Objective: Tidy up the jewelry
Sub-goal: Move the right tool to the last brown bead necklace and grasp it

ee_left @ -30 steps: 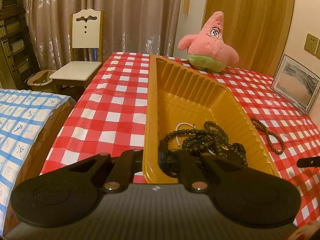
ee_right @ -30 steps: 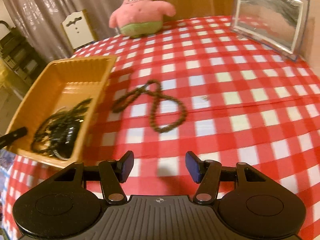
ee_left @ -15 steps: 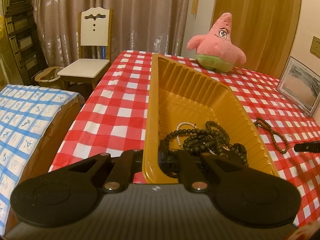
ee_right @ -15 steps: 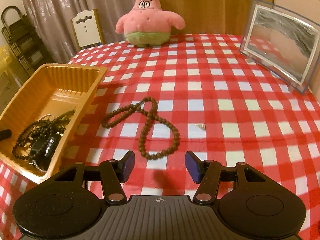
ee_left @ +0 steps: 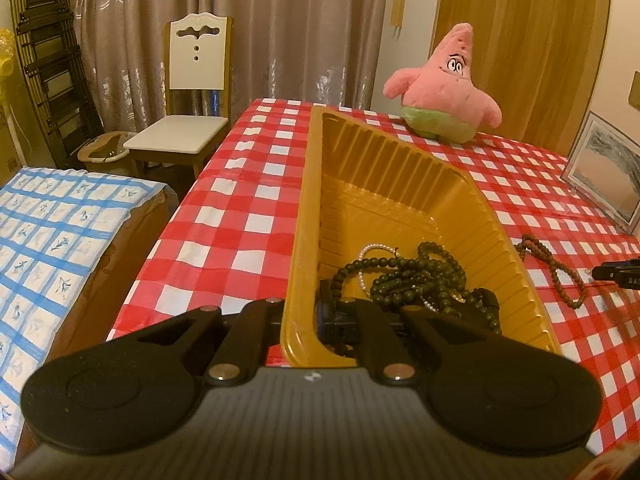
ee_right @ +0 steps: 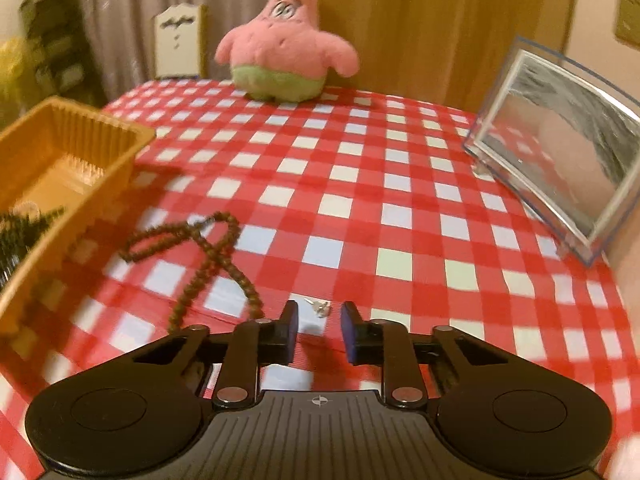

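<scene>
right gripper: jaws closing, nothing pinched yet, small silver piece just ahead of tips
do: straddle it, pads low to tablecloth
left gripper: clamped on tray near rim at table's left edge

A yellow ribbed tray holds a tangle of dark beads and a thin pearl strand. Just beside the tray lies a looped brown bead string; farther off, a tiny silver piece.
</scene>
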